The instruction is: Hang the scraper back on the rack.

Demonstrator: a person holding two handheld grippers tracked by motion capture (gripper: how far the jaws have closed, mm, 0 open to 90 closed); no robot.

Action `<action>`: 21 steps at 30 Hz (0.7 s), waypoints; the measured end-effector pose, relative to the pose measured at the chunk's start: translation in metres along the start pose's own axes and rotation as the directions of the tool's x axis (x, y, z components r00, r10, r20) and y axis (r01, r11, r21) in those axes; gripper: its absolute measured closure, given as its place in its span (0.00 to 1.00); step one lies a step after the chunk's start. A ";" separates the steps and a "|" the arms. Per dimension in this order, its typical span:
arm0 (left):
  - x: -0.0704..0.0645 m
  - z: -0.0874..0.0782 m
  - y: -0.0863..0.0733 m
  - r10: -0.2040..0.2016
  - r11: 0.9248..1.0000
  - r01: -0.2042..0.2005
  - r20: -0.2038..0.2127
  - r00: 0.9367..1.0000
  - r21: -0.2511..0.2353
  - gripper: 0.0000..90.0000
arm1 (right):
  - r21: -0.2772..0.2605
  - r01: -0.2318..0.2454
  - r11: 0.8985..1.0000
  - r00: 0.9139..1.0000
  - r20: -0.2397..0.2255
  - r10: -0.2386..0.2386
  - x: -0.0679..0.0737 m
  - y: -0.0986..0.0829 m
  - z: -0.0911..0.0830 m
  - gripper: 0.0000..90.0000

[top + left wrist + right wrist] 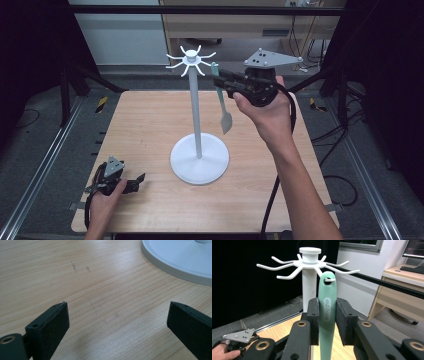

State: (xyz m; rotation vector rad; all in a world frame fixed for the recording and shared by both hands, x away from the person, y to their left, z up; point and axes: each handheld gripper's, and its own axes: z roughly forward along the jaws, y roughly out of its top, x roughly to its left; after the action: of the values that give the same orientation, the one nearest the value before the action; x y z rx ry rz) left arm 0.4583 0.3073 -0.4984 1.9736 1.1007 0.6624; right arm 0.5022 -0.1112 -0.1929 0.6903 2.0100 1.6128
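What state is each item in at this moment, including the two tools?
Green spatula: upright, blade down, handle hole threaded on a hook of the stand, clamped in the right tool.
White hook stand: upright on the table, other hooks bare.
Right tool: raised at hook height, shut on the spatula handle.
Left tool: open, holding nothing, low over the table near the stand's base.
Wooden table: bare apart from the stand.
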 end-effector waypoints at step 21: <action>0.000 0.000 0.000 0.001 1.000 -0.001 0.000 1.000 0.003 0.04 | -0.013 -0.022 1.000 0.999 0.026 0.022 -0.005 -0.006 -0.014 0.67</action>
State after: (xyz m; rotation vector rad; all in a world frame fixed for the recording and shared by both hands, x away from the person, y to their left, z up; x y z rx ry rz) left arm 0.4584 0.3073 -0.4987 1.9773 1.1015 0.6617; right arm 0.4965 -0.1262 -0.1955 0.7276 1.9787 1.6190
